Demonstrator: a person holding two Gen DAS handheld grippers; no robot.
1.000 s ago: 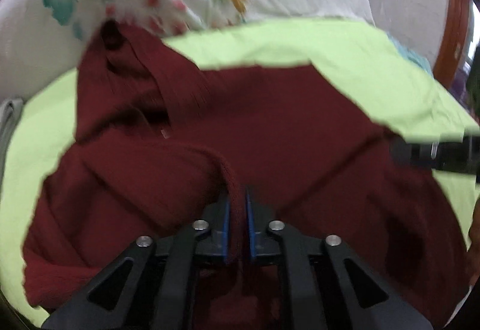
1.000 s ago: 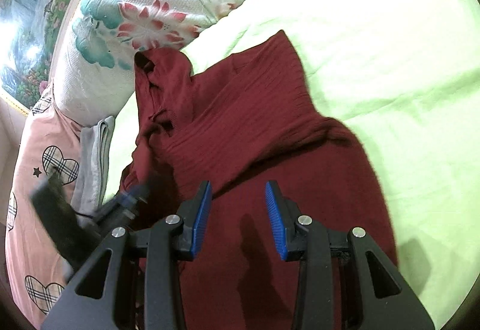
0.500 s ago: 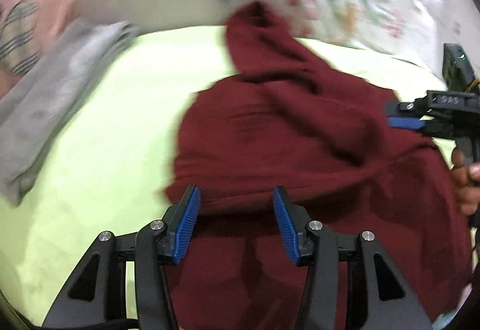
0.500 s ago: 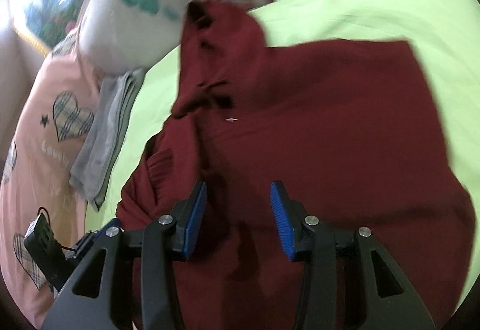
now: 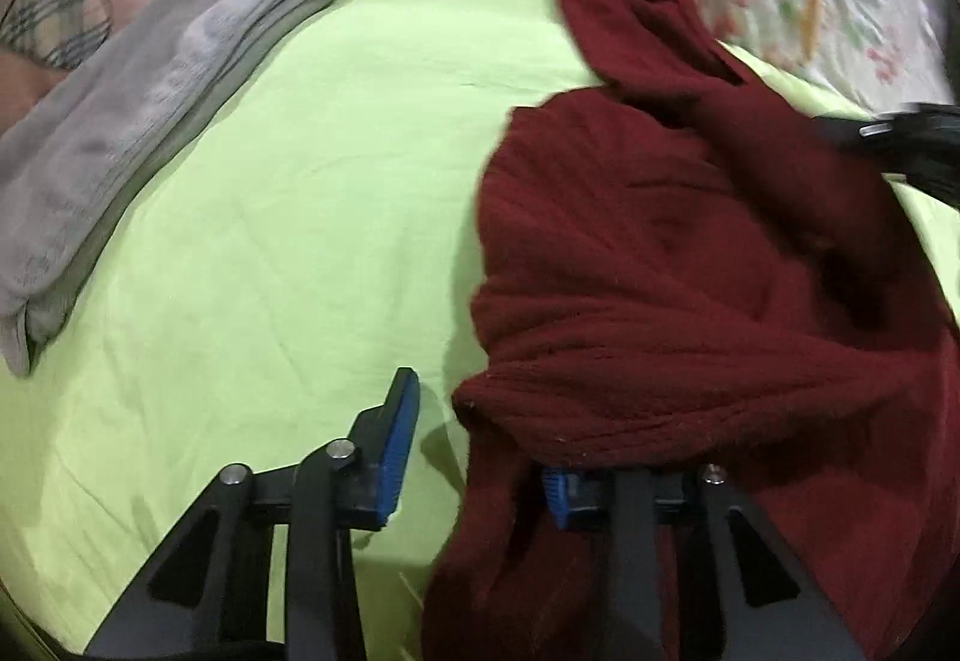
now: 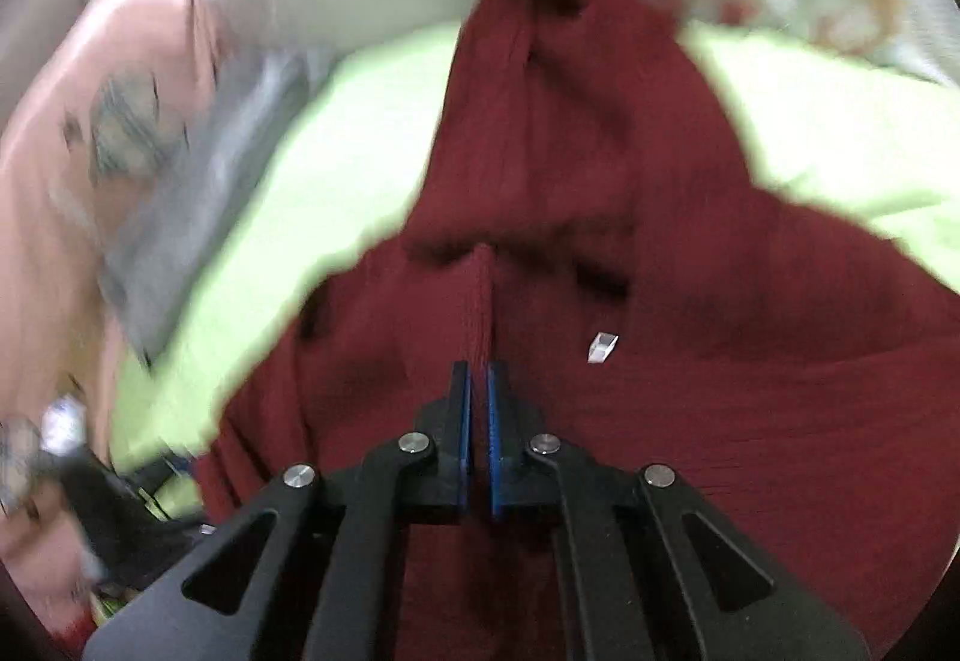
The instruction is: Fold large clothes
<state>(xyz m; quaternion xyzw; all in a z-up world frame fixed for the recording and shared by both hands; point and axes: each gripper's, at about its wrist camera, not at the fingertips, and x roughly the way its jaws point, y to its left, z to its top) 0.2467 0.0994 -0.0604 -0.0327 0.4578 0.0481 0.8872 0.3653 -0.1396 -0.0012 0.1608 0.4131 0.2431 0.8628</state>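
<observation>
The right gripper point(image 6: 478, 421) has just clamped a ridge of the dark red knit garment point(image 6: 600, 241); the left gripper point(image 5: 474, 451), jaws closing round its edge, isn't pinching yet, so the fold on the lime-green bed point(image 5: 270, 241) can begin.

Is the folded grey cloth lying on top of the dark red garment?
No, the grey cloth lies apart on the green sheet, left of the red garment.

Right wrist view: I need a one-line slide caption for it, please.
Right gripper pinches a ridge of the dark red garment on the lime-green bedsheet.
</observation>
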